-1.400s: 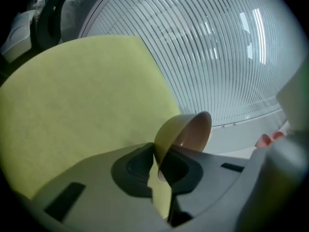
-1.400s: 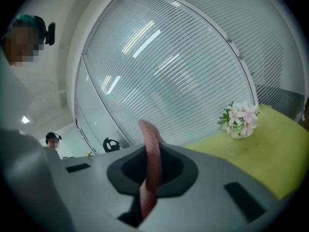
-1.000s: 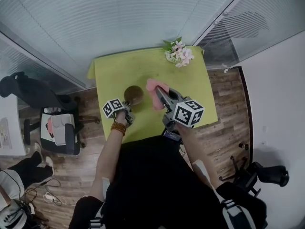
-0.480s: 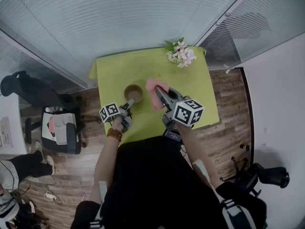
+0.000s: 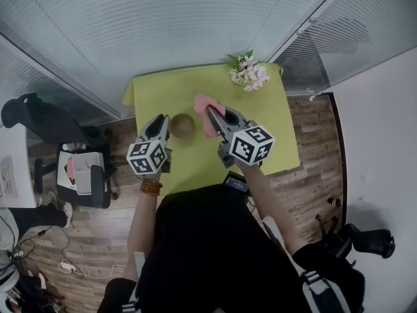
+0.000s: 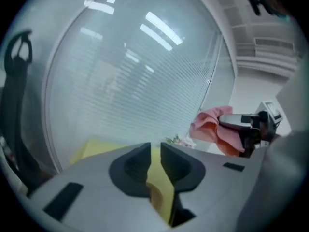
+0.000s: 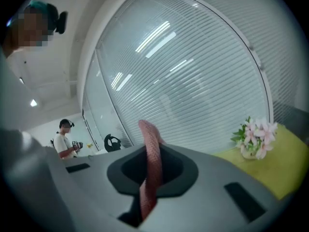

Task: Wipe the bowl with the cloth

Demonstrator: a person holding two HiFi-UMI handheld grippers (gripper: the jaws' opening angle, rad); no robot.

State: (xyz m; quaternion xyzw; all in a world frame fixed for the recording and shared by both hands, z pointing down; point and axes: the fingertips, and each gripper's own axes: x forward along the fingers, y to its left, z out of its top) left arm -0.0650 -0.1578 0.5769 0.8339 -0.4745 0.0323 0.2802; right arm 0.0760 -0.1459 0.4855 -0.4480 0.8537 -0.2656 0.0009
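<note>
A brown bowl (image 5: 183,125) stands on the green table (image 5: 260,135), with neither gripper touching it. My left gripper (image 5: 159,120) hovers just left of the bowl, raised off the table. Its jaws (image 6: 154,148) are closing, a narrow gap still shows between them, and nothing is in it. My right gripper (image 5: 212,112) is shut on the pink cloth (image 5: 203,104), held up just right of the bowl. In the right gripper view the cloth (image 7: 150,144) hangs pinched between the jaws (image 7: 152,154). The left gripper view shows the cloth (image 6: 212,127) in the right gripper (image 6: 244,125).
A small vase of pink and white flowers (image 5: 246,74) stands at the table's far right corner. Glass walls with blinds (image 5: 163,25) close in behind the table. Office chairs (image 5: 81,175) stand on the wood floor to the left. Another person (image 7: 63,140) stands far off.
My left gripper let go of the bowl's rim, drew back to the left and rose. The bowl stayed on the table. My right gripper lifted the cloth slightly farther away.
</note>
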